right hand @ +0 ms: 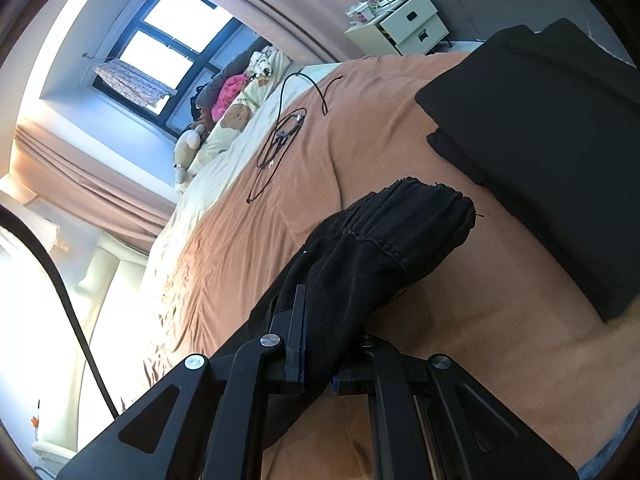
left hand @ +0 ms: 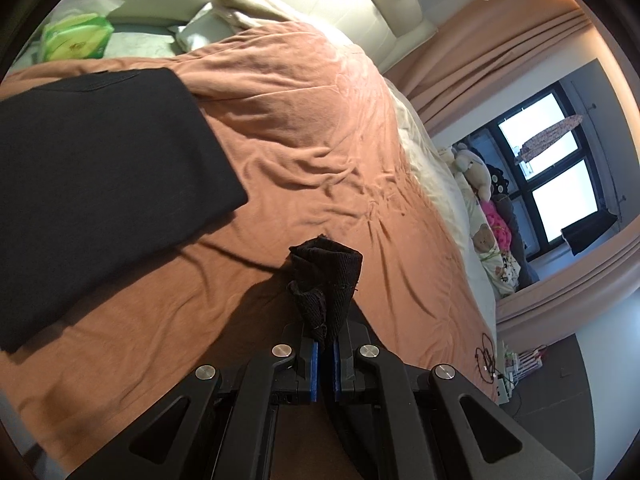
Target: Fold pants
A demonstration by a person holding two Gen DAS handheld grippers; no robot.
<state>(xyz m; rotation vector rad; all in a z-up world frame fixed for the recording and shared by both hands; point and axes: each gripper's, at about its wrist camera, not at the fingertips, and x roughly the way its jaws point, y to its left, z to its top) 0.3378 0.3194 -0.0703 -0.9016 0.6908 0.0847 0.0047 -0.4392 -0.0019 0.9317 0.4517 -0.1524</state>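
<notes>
Black folded clothes [left hand: 100,184] and cable [right hand: 280,136] lie near gripped pants [right hand: 380,256].

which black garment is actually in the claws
The bunched black corduroy pants, pinched by both the left claw and right claw; the folded black stack lies flat, untouched.

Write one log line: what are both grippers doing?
left gripper: shut on pants | right gripper: shut on pants | over bed

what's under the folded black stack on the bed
The folded black stack lies directly on the orange bedspread, which shows all around its edges. Whatever is beneath its middle is covered. In the right wrist view it looks layered, a lower dark layer sticking out.
</notes>
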